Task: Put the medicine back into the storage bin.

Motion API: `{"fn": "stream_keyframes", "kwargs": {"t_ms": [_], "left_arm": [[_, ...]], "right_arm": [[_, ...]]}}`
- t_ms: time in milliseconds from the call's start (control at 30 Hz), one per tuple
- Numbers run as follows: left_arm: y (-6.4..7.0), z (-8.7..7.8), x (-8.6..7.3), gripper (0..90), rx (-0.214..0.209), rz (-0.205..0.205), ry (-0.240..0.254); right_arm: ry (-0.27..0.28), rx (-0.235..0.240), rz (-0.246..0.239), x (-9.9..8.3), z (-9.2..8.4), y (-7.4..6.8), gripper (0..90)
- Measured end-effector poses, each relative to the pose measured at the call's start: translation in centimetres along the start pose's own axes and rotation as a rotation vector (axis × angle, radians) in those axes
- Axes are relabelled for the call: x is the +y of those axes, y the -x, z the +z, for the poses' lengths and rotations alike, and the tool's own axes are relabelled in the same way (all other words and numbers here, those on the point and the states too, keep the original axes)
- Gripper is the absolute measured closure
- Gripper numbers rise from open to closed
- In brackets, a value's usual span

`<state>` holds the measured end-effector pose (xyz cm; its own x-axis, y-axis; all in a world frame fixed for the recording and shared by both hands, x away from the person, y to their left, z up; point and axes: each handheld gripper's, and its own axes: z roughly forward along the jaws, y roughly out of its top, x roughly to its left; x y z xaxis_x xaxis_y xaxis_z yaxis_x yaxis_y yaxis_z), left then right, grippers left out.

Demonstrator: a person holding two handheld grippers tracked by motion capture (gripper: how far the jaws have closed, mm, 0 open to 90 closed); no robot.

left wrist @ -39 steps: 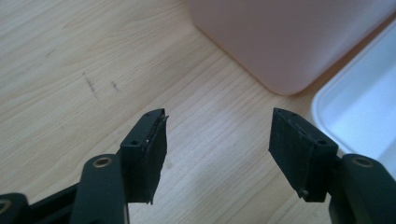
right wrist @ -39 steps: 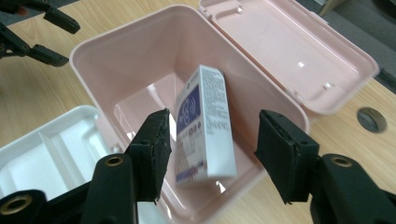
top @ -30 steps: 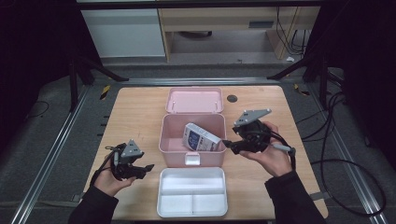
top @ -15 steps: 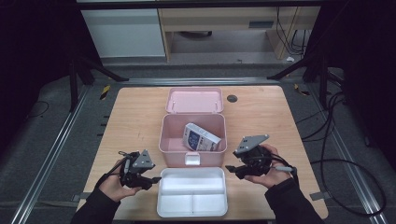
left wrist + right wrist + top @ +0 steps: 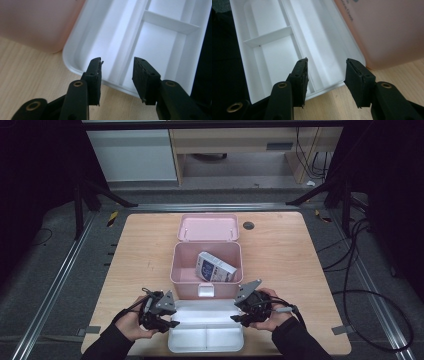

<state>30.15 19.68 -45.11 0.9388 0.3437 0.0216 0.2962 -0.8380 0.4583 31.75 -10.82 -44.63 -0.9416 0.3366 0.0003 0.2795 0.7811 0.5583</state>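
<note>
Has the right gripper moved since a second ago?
Yes. The right gripper has come down from beside the pink box toward the near table edge, now at the white tray's right end, jaws closing, nothing gripped.

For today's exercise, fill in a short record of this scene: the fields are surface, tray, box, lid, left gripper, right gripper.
surface: wooden table
tray: white, divided tray at near edge, in front of box
box: pink box, open, a printed carton inside
lid: pink lid lying behind box
left gripper: left gripper at tray's left end, jaws just been closing, astride its rim
right gripper: right gripper at tray's right end, likewise
</note>
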Motion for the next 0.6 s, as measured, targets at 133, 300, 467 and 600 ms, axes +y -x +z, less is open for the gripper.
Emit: {"fn": "stream_keyframes", "kwargs": {"t_ms": [133,300,467,600], "left_arm": [[0.3,0.8,0.3,62.8,-0.011,0.029,-0.045],[0.4,1.6,0.5,65.8,-0.023,0.060,-0.085],[0.4,2.2,0.6,69.4,-0.038,0.071,-0.121],[0.6,2.7,0.7,72.0,-0.049,0.092,-0.154]], "right_arm": [[-0.034,0.023,-0.012,-0.1,0.8,-0.2,59.6],[-0.087,0.056,-0.030,-0.2,1.7,-0.4,63.4],[-0.146,0.075,-0.063,-0.2,2.7,-0.8,66.5],[-0.180,0.080,-0.082,-0.1,3.2,-1.0,70.6]]}}
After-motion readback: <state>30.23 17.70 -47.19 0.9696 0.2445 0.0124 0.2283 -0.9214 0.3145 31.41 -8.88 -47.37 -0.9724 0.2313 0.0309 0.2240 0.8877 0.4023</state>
